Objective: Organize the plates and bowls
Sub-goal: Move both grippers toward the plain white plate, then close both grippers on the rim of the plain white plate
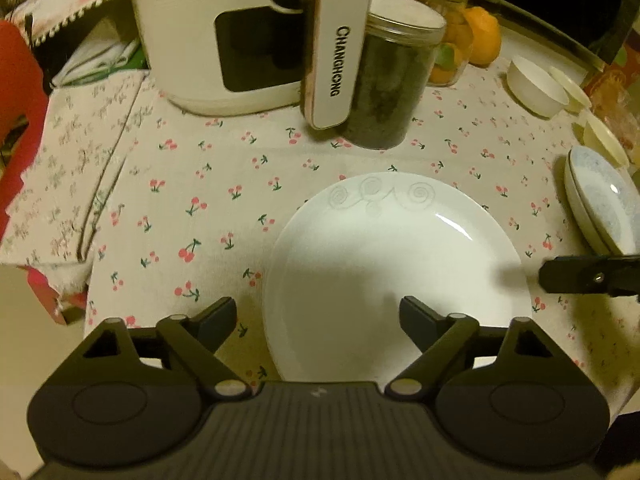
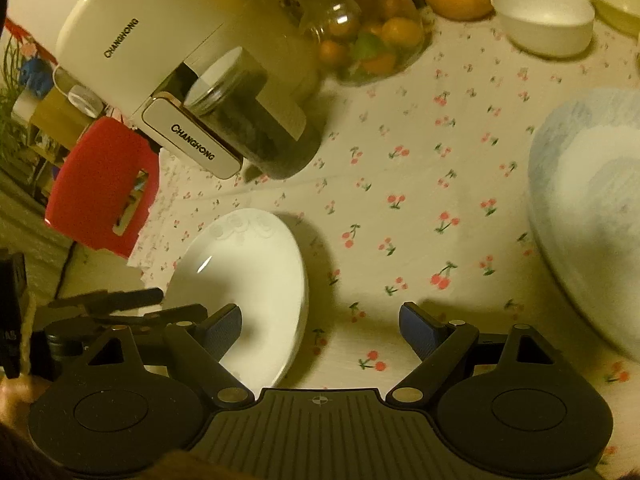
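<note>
White and glossy, a shallow plate (image 1: 396, 264) with a faint swirl pattern on its far rim lay flat on a cherry-print tablecloth (image 1: 192, 208), near the table's front edge. The left gripper (image 1: 318, 316) hovered over the plate's near left rim, jaws spread wide with nothing between them. The right gripper (image 2: 320, 326) hung over bare cloth just right of the same plate (image 2: 244, 280), also spread wide and empty. Off to the right sat a stack of pale blue patterned plates (image 1: 604, 204). Farther back stood a small white bowl (image 1: 536, 84), a dark-filled clear jar (image 1: 384, 80), and a cream appliance (image 1: 224, 40) lettered CHANGHONG.
</note>
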The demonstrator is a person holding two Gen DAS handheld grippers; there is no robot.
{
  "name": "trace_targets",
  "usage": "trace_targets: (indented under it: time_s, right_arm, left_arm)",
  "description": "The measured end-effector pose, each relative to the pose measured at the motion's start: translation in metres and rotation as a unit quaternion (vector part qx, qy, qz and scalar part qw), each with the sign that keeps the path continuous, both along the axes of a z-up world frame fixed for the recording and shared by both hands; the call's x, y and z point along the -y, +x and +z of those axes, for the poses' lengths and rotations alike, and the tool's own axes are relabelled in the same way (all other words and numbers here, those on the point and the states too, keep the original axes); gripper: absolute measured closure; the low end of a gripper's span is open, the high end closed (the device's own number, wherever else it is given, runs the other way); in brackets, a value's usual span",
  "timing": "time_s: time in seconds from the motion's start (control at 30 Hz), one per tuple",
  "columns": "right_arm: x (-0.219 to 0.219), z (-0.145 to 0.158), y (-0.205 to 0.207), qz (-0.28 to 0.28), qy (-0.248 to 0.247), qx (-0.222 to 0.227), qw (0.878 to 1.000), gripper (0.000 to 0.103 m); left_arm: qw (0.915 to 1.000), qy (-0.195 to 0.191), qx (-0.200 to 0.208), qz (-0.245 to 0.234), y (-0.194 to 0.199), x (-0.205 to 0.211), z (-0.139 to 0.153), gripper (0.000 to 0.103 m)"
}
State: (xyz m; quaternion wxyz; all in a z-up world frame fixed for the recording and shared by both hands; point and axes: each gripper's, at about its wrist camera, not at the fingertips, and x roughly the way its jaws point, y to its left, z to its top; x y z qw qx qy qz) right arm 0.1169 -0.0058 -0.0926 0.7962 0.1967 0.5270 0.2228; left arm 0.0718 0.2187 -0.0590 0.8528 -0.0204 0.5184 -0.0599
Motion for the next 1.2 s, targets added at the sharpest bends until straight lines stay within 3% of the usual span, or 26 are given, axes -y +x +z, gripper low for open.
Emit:
trace_targets:
  time_s: [0.5, 0.57, 0.63, 0.8, 0.93, 1.0, 1.2]
  right_arm:
    - [-0.02, -0.008, 0.001, 0.009, 0.011, -0.004, 1.0, 0.018]
    - [-0.021, -0.009, 0.001, 0.011, 0.01, -0.004, 1.0, 0.024]
    - [-0.021, -0.009, 0.0, 0.009, 0.008, -0.003, 1.0, 0.037]
    - [-0.021, -0.011, 0.0, 0.004, 0.009, -0.003, 1.0, 0.058]
    - [-0.025, -0.012, 0.0, 0.011, 0.006, -0.002, 1.0, 0.072]
    - [-0.027, -0.013, -0.001, 0.017, 0.006, -0.001, 1.0, 0.077]
    - [-0.029, -0.01, -0.004, 0.028, -0.018, 0.018, 0.999, 0.085]
  left_arm:
    - [0.9991, -0.022, -0.031, 0.019, 0.002, -0.018, -0.007, 0.048]
    - [0.9989, -0.023, -0.034, 0.021, 0.003, -0.02, -0.008, 0.054]
    - [0.9988, -0.024, -0.036, 0.024, 0.003, -0.021, -0.008, 0.055]
    - [0.9985, -0.027, -0.04, 0.027, 0.002, -0.024, -0.009, 0.059]
    - [0.9983, -0.032, -0.039, 0.029, 0.002, -0.025, -0.008, 0.07]
    - [0.9982, -0.038, -0.038, 0.024, 0.001, -0.023, -0.007, 0.078]
    - [0.9987, -0.031, -0.03, 0.027, 0.001, -0.02, -0.006, 0.079]
